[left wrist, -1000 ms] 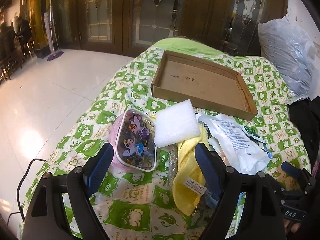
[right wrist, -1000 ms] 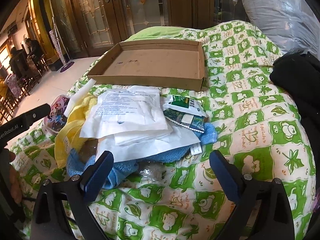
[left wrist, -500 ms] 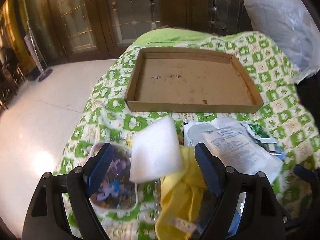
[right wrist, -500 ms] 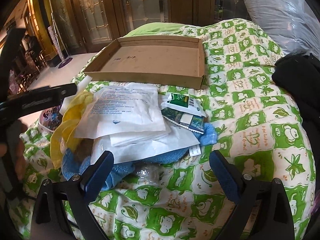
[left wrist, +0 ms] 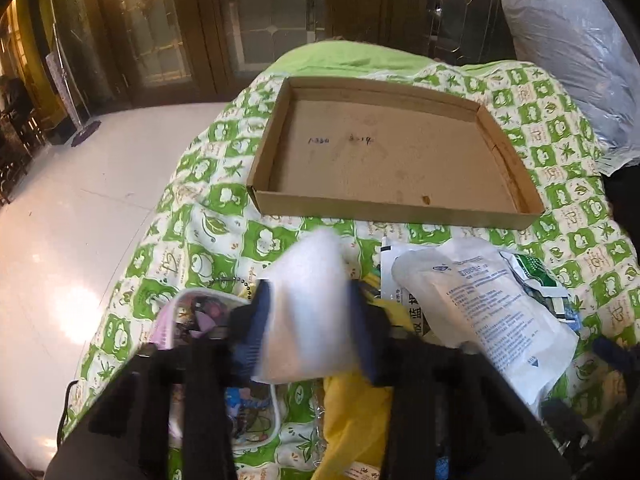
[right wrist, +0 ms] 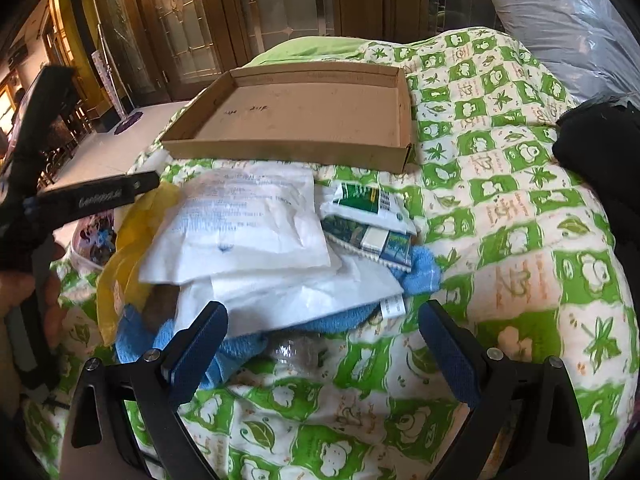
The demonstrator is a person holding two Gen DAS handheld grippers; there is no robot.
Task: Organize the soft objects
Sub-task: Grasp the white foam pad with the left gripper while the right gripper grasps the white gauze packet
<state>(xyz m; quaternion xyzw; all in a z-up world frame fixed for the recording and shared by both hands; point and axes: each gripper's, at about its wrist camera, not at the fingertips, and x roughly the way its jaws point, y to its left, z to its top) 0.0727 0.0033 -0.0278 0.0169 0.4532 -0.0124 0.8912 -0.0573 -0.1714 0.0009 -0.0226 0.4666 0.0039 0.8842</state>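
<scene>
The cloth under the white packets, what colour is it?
Blue cloth, clearest in the right wrist view.

My left wrist camera looks forward and steeply down along my left claw [left wrist: 310, 320], sitting close over the pile of soft things, with the cardboard tray [left wrist: 256, 188] straight ahead and glass-panelled doors [left wrist: 276, 16] beyond. My right wrist camera looks the same way from further right along my right claw [right wrist: 322, 344], also close. Both share the tray [right wrist: 280, 154], the white printed pouch [left wrist: 492, 304] [right wrist: 240, 220] and the green frog-print quilt [left wrist: 224, 240] [right wrist: 500, 208].
</scene>
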